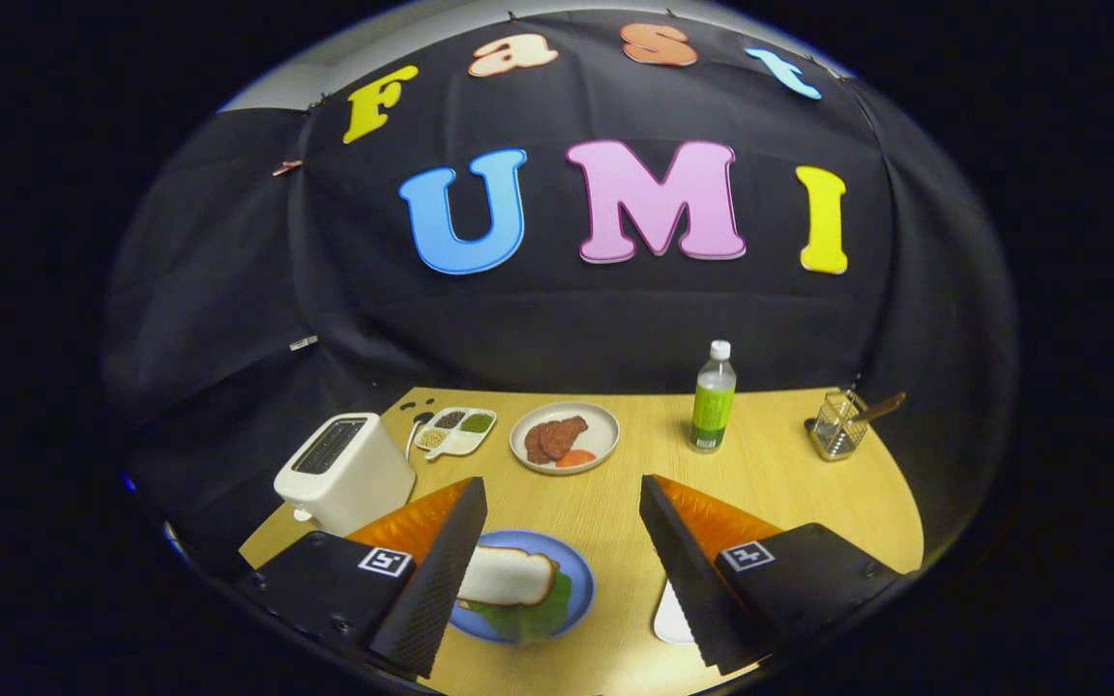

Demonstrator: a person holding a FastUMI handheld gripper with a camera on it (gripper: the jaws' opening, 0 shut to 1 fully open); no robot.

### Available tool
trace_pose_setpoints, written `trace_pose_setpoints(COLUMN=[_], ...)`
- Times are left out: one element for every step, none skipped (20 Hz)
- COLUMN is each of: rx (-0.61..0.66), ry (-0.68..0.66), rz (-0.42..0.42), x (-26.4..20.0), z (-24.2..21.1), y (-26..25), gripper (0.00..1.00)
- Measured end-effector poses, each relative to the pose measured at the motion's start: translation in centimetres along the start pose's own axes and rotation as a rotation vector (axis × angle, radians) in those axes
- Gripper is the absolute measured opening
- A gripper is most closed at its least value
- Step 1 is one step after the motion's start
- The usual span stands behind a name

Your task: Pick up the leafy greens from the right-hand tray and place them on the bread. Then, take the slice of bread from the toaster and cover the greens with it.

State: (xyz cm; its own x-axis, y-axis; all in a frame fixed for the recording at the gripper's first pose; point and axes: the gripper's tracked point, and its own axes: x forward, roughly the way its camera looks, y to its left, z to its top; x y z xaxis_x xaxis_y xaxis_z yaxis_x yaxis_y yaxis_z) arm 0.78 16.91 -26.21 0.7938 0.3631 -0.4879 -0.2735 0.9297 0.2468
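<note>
The hand-held gripper is spread wide and empty above the light wooden bench, its fingers clear of everything. Between them, nearer the left finger, sits the round blue plate. On that plate a white slice of bread lies over the leafy greens, whose green edge pokes out on the side of the plate nearest the gripper. By the look of it the covering slice is already laid, so the step in hand is a clean retreat. Lift straight up from the plate without brushing the slice, which sits close to the left finger and would slide easily on the greens. The white boxy toaster stands behind and left of the plate, its slot dark, contents unclear. A white tray edge shows right of the plate.
</note>
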Motion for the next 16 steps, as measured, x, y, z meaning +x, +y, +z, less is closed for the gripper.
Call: trace_pose_setpoints(rx=[-0.021,-0.039,-0.054,-0.068,-0.081,-0.089,-0.095,-0.104,-0.117,-0.125,-0.133,-0.132,-0.124,-0.113,-0.1,-0.095], ry=[-0.027,-0.053,-0.079,-0.101,-0.117,-0.136,-0.158,-0.18,-0.197,-0.207,-0.216,-0.222,-0.226,-0.228,-0.223,-0.217], rz=[0.005,0.005,0.004,0.004,0.002,-0.001,0.001,-0.003,-0.007,-0.011,-0.014,-0.018,-0.021,-0.02,-0.017,-0.019], x=[-0.9,-1.9,-2.8,-3.8,-4.7,-5.7,-6.6,-7.5,-8.3,-9.1,-9.6,-10.1,-10.4,-10.8,-11.0,-11.2], z=[1.3,2.6,3.8,4.8,5.7,6.6,7.5,8.3,8.9,9.3,9.5,9.7,9.9,10.0,10.0,10.0], y=[0.2,0.3,0.4,0.5,0.6,0.6,0.9,0.9,0.8,0.8,0.8,0.7,0.7,0.6,0.6,0.3], gripper=[0.99,0.99,0.99,0.99,0.99,0.99,0.99,0.99,0.99,0.99,0.99,0.99,0.98,0.98,0.98,0.98])
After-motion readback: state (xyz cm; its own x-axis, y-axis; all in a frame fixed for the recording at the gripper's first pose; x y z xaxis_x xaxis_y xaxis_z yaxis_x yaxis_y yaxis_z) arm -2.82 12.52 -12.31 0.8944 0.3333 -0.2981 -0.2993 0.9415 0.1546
